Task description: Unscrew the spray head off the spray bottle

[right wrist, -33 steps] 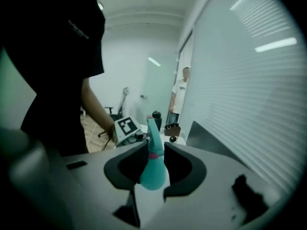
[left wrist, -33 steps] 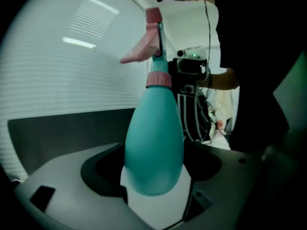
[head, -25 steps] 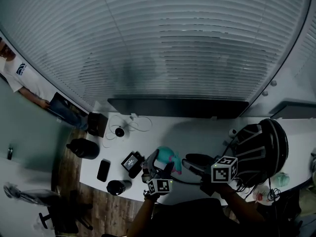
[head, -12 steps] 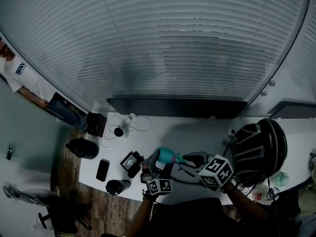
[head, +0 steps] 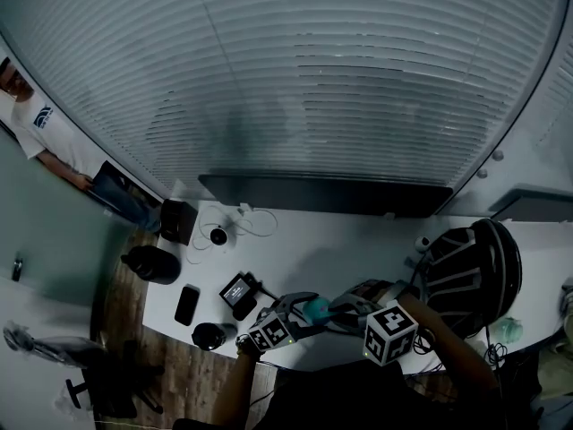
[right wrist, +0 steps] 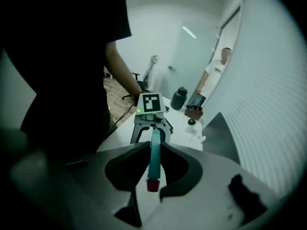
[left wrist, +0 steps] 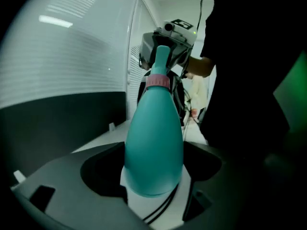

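A white desk (head: 358, 240) runs beneath a wall of pale slatted blinds (head: 313, 79), with a dark band (head: 322, 193) along the foot of the blinds where they meet the desk. On the desk's right end sits a black helmet (head: 470, 271) with light stripes. On the left lie a dark flask (head: 150, 264), a black phone (head: 187, 305), a small black box (head: 179, 222) and a round black device (head: 218, 236) trailing a white cable. Beyond the desk's left edge the floor (head: 125, 330) is wood-patterned, and a person in a white shirt (head: 31, 128) stands at the far left by the blinds. The teal spray bottle (left wrist: 154, 123) is off the surface, held over the desk's near edge between the two grippers. The left gripper (left wrist: 154, 155) is clamped around the bottle's wide body, its jaws pressed to either side, and the bottle tapers away to a pink collar (left wrist: 157, 81). The right gripper (right wrist: 154, 146) faces it from the other end. Its jaws have just been closing and now pinch the narrow teal spray head (right wrist: 154, 159) between them — the red tip of the head points back toward the camera. Both marker cubes show in the head view, close together in front of the person's dark sleeves.
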A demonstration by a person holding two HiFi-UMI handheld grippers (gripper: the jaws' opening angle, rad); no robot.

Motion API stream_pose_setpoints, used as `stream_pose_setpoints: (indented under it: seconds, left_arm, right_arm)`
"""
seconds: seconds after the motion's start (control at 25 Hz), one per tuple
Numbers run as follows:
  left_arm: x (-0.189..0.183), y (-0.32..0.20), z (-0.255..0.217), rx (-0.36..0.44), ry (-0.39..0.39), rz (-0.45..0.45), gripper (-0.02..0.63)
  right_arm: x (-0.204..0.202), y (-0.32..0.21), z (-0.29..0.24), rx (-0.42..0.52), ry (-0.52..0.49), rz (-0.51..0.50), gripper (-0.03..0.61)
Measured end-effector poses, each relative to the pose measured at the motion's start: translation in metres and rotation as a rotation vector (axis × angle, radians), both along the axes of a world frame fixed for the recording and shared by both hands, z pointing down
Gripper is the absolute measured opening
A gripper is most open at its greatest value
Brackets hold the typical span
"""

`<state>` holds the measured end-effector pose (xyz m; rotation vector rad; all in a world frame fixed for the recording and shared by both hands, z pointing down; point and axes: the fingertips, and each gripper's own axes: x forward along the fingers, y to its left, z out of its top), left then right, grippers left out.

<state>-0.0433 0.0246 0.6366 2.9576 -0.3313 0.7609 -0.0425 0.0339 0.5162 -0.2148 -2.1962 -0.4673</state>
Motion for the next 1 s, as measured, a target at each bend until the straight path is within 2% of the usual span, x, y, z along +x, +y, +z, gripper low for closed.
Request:
stream_pose_setpoints:
  seconds: [0.08, 0.16, 0.28, 0.36, 0.4, 0.44, 0.52, 0.56, 0.6, 0.64, 0.72, 0.8, 0.88, 1.0]
  left_arm:
    - [0.003, 0.006, 0.000, -0.015, 0.045, 0.023, 0.373]
    - [0.002, 0.000, -0.002, 0.003, 0.089, -0.030, 0.373]
    - [-0.004, -0.015, -0.007, 0.024, 0.158, -0.150, 0.373]
    - [-0.011, -0.029, -0.008, 0.052, 0.177, -0.252, 0.373]
    - [-0.017, -0.038, -0.007, 0.083, 0.163, -0.322, 0.373]
    - [-0.026, -0.048, -0.005, 0.124, 0.131, -0.410, 0.373]
    - [-0.047, -0.065, -0.003, 0.223, 0.018, -0.603, 0.373]
    - [-0.056, -0.070, -0.002, 0.266, -0.043, -0.685, 0.373]
    - [-0.063, -0.073, -0.002, 0.301, -0.093, -0.749, 0.373]
    - [-0.067, -0.074, -0.003, 0.325, -0.129, -0.793, 0.373]
    - [-0.068, -0.074, -0.001, 0.359, -0.187, -0.831, 0.373]
    - [-0.066, -0.070, 0.002, 0.395, -0.249, -0.829, 0.373]
    - [-0.062, -0.067, 0.004, 0.428, -0.299, -0.821, 0.373]
    - [-0.060, -0.065, 0.006, 0.453, -0.343, -0.814, 0.373]
  right_arm:
    - [-0.003, 0.006, 0.002, 0.075, 0.018, -0.043, 0.066]
    - [-0.007, -0.002, -0.002, 0.183, -0.002, -0.020, 0.067]
    - [-0.010, -0.022, -0.021, 0.280, -0.082, 0.080, 0.086]
    - [-0.008, -0.036, -0.042, 0.252, -0.182, 0.202, 0.089]
    - [-0.005, -0.043, -0.052, 0.182, -0.254, 0.292, 0.089]
    - [-0.002, -0.050, -0.059, 0.054, -0.341, 0.403, 0.089]
    - [0.004, -0.059, -0.059, -0.340, -0.515, 0.654, 0.089]
    - [0.008, -0.063, -0.051, -0.541, -0.568, 0.766, 0.089]
    - [0.011, -0.066, -0.041, -0.698, -0.598, 0.854, 0.089]
    - [0.012, -0.069, -0.031, -0.802, -0.611, 0.916, 0.094]
    - [0.011, -0.071, -0.015, -0.908, -0.608, 0.986, 0.098]
    - [0.006, -0.070, -0.003, -0.972, -0.586, 1.019, 0.098]
    - [0.004, -0.069, 0.009, -0.995, -0.545, 1.048, 0.104]
    - [0.005, -0.072, 0.022, -0.980, -0.490, 1.076, 0.104]
